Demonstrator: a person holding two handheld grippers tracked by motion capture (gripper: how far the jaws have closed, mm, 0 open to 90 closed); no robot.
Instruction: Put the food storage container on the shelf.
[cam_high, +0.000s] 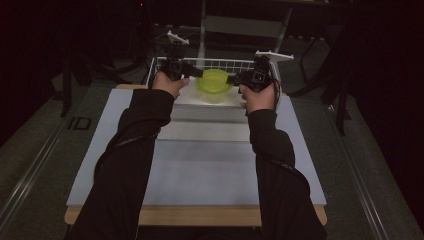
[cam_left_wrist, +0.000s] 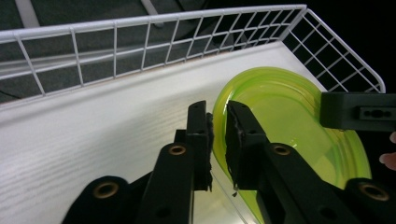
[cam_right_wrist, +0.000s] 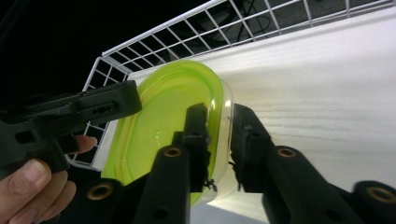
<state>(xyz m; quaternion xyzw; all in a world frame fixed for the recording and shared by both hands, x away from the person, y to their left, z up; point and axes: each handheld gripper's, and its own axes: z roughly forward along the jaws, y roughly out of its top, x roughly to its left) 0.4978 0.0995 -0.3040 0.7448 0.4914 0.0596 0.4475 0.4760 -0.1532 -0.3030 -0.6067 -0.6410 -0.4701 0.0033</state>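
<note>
Container: a clear plastic tub (cam_high: 214, 86) with a yellow-green lid, oval in outline, mouth side up, at the far edge of the bench, about midway between its 2 far corners.
Long axis: in the left gripper view the oval lid (cam_left_wrist: 289, 126) runs away from the camera along the jaws; in the right gripper view the tub (cam_right_wrist: 170, 123) does the same. From the high view I cannot tell which way the long axis lies on the bench.
Left hand-held gripper (cam_high: 192, 71): clenched on the tub's left rim, 1 jaw outside the wall and 1 on the lid side, seen close in its own view (cam_left_wrist: 218, 135).
Right hand-held gripper (cam_high: 234, 78): clamped on the opposite rim, the clear wall and lid edge caught between its 2 jaws (cam_right_wrist: 219, 140).
Basket: a white wire basket (cam_high: 227, 63) surrounds the tub, with low mesh walls on the far side and at both ends.
Basket floor: pale white board (cam_left_wrist: 93, 135) with a faint grain.
Bench: a grey-blue mat (cam_high: 200, 170) over a wooden top, its near edge bare wood.
Arms: 2 black sleeves (cam_high: 130, 150) reach forward from the near edge.
</note>
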